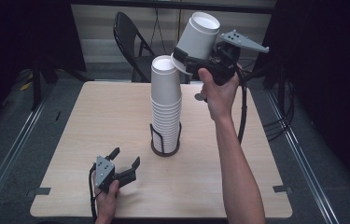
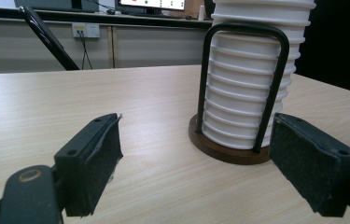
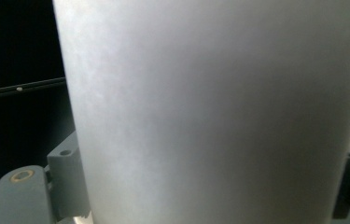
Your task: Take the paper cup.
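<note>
- Paper cup [image 1: 199, 37]: upper centre of frame, tilted, clamped in right gripper [image 1: 196, 63] beside the stack [image 1: 165, 109] top, likely mid-transfer.
- Left gripper [image 1: 125, 162]: lower left, jaws spread, empty, parked near the holder [image 1: 165, 150].

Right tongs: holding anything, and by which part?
Yes. The right tongs are shut on a single white cup, lifted and tilted beside the cup stack, gripped across its side wall near the base. The left tongs are open, holding nothing.

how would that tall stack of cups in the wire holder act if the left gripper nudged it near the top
Probably top-heavy: the cup stack rises well above its wire holder, so it may lean or tip. The paper-looking cups seem light, so the upper ones might shift easily.
</note>
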`<state>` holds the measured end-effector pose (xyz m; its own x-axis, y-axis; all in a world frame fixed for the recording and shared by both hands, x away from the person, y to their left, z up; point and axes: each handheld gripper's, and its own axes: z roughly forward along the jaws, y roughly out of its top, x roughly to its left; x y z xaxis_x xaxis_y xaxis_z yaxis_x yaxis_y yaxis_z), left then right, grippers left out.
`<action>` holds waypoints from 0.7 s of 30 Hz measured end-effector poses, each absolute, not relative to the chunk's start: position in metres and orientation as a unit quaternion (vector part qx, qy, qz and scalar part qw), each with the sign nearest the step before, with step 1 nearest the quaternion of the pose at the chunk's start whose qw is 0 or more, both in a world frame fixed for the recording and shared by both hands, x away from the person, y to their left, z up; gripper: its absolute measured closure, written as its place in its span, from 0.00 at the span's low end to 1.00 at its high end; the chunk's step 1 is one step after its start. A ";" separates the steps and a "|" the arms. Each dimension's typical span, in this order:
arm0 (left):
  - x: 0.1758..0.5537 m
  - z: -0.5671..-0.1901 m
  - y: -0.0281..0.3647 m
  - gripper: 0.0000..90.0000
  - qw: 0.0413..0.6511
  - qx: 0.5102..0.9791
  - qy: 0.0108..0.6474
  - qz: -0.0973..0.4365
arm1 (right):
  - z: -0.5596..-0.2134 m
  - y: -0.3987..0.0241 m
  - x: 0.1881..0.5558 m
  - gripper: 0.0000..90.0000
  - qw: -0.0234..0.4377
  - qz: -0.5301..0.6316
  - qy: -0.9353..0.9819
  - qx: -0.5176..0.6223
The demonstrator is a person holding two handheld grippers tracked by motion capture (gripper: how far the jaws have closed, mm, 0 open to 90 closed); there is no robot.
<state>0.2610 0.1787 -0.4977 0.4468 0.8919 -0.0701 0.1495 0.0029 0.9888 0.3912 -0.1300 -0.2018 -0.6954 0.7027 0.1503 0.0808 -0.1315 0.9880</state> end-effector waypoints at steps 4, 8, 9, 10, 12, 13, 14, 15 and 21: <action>0.261 -0.498 0.177 0.18 0.573 0.632 0.411 0.323 | -0.203 -0.140 0.390 0.16 0.233 0.680 0.610 0.333; 0.261 -0.498 0.178 0.18 0.572 0.631 0.411 0.323 | -0.206 -0.149 0.386 0.16 0.232 0.680 0.604 0.344; 0.261 -0.498 0.178 0.18 0.572 0.631 0.412 0.324 | -0.208 -0.151 0.386 0.16 0.229 0.681 0.603 0.347; 0.261 -0.498 0.178 0.18 0.570 0.632 0.411 0.326 | -0.209 -0.153 0.385 0.16 0.227 0.682 0.602 0.349; 0.261 -0.498 0.178 0.18 0.570 0.632 0.411 0.326 | -0.213 -0.156 0.385 0.16 0.228 0.678 0.602 0.354; 0.261 -0.498 0.178 0.20 0.572 0.631 0.412 0.324 | -0.216 -0.156 0.384 0.16 0.225 0.677 0.604 0.355; 0.261 -0.498 0.177 0.22 0.571 0.631 0.411 0.326 | -0.218 -0.157 0.383 0.16 0.227 0.675 0.605 0.357; 0.261 -0.498 0.177 0.22 0.570 0.632 0.410 0.328 | -0.221 -0.157 0.382 0.16 0.228 0.674 0.604 0.359; 0.260 -0.498 0.177 0.22 0.567 0.631 0.412 0.332 | -0.238 -0.162 0.377 0.16 0.220 0.671 0.606 0.365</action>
